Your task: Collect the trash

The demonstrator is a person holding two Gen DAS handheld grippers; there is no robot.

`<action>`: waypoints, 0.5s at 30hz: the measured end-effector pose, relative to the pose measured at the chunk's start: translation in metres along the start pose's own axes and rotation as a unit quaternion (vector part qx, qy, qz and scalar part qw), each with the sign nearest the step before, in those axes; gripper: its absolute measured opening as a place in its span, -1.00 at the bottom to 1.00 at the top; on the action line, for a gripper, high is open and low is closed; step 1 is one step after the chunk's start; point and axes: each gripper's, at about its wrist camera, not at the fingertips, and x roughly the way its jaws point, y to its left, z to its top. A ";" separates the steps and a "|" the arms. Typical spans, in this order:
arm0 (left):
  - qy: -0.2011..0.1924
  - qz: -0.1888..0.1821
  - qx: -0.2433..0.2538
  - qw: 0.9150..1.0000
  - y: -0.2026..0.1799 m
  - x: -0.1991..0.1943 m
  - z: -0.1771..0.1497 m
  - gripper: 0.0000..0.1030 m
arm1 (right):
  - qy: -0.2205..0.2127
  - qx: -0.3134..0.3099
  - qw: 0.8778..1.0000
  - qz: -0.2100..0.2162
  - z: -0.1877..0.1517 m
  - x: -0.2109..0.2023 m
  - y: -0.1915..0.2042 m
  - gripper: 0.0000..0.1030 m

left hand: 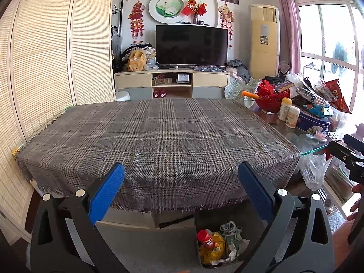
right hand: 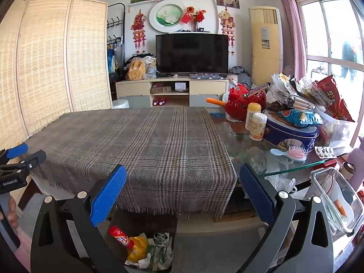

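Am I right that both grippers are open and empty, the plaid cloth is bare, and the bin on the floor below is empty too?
Not quite: the bin is not empty. The right wrist view shows a red-capped container, a yellow bag and crumpled paper inside. The rest holds: the left gripper and right gripper are open and empty, and the plaid cloth is bare.

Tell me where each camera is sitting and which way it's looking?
Left wrist: on the left gripper, facing across the plaid cloth toward the TV; its blue fingers, open, show, and the right gripper at the right edge.
Right wrist: on the right gripper, facing likewise; the left gripper shows at left.
Both share the cloth, TV and trash bin below.
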 end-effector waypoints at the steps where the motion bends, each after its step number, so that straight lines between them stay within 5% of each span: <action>1: 0.004 -0.004 -0.001 1.000 0.000 0.001 -0.001 0.84 | 0.002 0.006 1.000 0.003 0.000 0.000 -0.001 0.94; 15: -0.002 -0.009 0.006 1.000 -0.003 0.000 0.000 0.84 | 0.006 0.016 1.000 0.010 0.003 0.001 -0.002 0.94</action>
